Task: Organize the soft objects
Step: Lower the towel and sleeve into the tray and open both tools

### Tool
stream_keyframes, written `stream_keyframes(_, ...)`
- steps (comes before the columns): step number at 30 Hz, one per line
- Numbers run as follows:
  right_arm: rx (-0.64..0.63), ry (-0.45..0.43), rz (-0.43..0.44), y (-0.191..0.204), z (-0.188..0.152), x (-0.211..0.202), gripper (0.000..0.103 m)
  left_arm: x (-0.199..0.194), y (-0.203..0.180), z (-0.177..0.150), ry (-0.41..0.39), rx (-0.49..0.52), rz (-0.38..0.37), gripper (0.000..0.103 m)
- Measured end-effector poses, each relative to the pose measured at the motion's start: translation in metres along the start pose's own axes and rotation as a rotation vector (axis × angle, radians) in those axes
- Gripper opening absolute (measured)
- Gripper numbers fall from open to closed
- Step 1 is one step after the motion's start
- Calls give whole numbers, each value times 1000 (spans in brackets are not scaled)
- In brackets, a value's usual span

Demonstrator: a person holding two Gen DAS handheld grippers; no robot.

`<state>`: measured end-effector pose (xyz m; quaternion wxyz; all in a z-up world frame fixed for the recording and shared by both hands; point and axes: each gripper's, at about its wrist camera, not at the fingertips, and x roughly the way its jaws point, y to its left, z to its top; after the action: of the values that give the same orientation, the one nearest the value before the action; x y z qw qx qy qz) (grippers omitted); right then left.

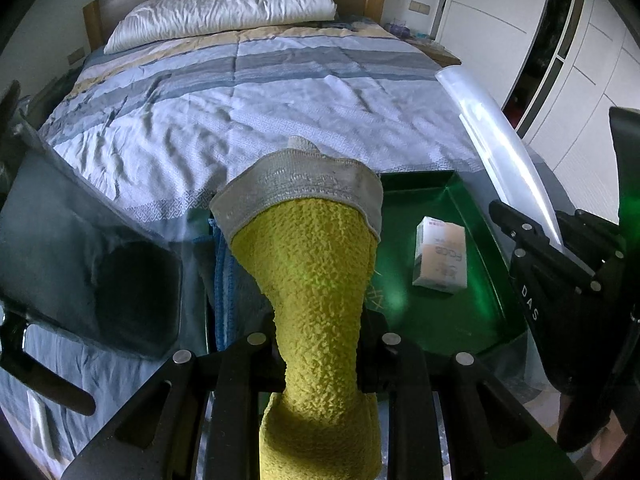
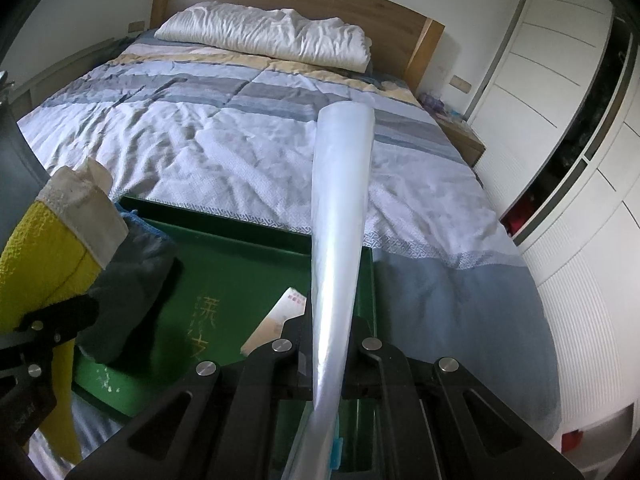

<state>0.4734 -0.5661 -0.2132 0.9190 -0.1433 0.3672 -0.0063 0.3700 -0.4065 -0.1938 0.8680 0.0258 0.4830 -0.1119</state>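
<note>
My left claw [image 1: 320, 364] grips a yellow towel [image 1: 316, 280], my right claw [image 2: 326, 364] a clear plastic roll [image 2: 340, 208]; "DAS" marks its finger [image 1: 560, 280].

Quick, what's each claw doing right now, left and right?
Left claw: closed on the yellow towel.
Right claw: closed on the clear plastic roll.

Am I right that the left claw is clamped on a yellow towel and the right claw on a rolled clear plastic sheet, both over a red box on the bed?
Almost. The box is green, not red, as the right wrist view shows. The rest stands: the left claw grips the yellow towel, and the right claw grips the rolled clear plastic sheet, over the bed.
</note>
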Motion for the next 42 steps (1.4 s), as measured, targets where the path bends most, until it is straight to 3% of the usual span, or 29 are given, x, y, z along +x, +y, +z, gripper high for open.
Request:
stream_keyframes(21,9,72,44,-13,3,40,8,32,-13,8,29,8,23,18)
stream_keyframes(23,7,77,49,-13,2,42,10,37,-13,8,43,7,17,23)
stream_keyframes(27,21,78,67,-14,2,45,30,40,-13,7,51,5,27,31)
stream_keyframes(29,25,76,68,-15,1,45,33,40,-12,7,46,-4,24,48)
stream_keyframes(31,30,77,69,-15,0,45,36,40,-13,9,39,-5,24,57)
stream_keyframes(34,34,72,70,-15,1,45,44,40,-12,12,31,-6,24,58)
stream_keyframes(38,46,63,63,-15,2,43,50,38,-9,16,22,-20,31,68)
stream_keyframes(42,43,54,55,-15,3,41,56,38,-8,17,16,-16,38,68)
